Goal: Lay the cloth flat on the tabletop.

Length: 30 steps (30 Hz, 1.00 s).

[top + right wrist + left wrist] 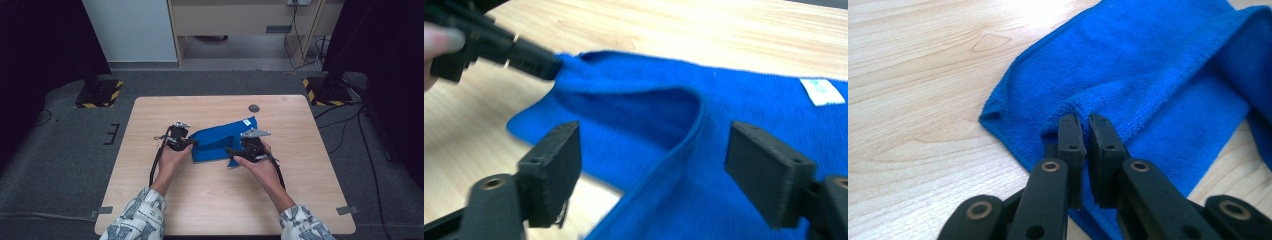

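overhead and close views share cloth (222,142)

Both forearms are reaching forward from patterned sleeves. The left gripper (1082,131) is pinching with jaws nearly together, while the right gripper (651,167) is standing with jaws spread wide, pads pressing on nothing.

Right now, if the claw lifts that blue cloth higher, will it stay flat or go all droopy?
Probably droopy: the blue cloth already folds and sags where the left claw pinches it. It looks soft and fuzzy, so likely light and not slippery. It shouldn't roll or break.
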### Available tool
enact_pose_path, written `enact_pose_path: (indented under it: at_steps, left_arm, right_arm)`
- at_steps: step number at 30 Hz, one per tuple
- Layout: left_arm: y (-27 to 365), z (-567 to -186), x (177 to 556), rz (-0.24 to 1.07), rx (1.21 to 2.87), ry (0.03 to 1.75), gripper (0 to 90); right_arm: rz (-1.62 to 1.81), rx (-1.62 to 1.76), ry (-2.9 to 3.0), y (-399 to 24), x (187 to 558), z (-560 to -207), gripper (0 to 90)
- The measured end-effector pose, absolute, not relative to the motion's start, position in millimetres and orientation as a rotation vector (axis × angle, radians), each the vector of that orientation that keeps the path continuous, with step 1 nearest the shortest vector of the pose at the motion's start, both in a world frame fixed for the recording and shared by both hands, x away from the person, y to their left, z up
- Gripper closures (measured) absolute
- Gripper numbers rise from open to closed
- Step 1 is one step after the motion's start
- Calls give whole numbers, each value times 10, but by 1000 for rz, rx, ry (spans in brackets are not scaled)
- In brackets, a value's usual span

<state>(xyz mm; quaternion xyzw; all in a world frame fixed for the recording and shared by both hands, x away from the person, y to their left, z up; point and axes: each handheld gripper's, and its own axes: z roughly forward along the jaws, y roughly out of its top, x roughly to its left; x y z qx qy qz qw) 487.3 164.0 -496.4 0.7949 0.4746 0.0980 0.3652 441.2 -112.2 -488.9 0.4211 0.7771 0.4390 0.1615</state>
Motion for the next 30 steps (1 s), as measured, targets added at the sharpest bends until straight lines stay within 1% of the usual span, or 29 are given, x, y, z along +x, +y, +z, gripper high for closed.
enact_pose_path:
  at_steps: [4, 6, 9, 13, 16, 18, 24, 27, 30]
  left_arm:
    - [1620, -4925, 4849, 257, 2038, 1215, 851]
    - [1616, -4905, 4839, 258, 2034, 1213, 851]
    - [1614, -4882, 4828, 261, 2034, 1205, 851]
    - [1619, -4847, 4814, 262, 2019, 1202, 852]
    - [1632, -4805, 4796, 266, 2005, 1196, 853]
    - [1647, -4774, 4787, 268, 2003, 1190, 854]
    - [1693, -4715, 4762, 282, 1983, 1182, 854]
    - [1707, -4702, 4757, 286, 1976, 1181, 855]
    - [1717, -4695, 4757, 288, 1972, 1183, 856]
  right_arm:
    - [1246, 1211, 2197, -1153, 4235, -4982, 381]
    - [1233, 1216, 2196, -1146, 4193, -5030, 410]
    - [1230, 1263, 2172, -1122, 4161, -5113, 440]
    - [1209, 1295, 2164, -1055, 4160, -5195, 446]
    - [1191, 1289, 2174, -1006, 4147, -5231, 480]
    - [1158, 1273, 2196, -992, 4146, -5257, 540]
    - [1164, 1294, 2176, -1129, 4174, -5266, 790]
    - [1196, 1307, 2165, -1252, 4183, -5232, 853]
    - [1224, 1304, 2149, -1404, 4186, -5165, 874]
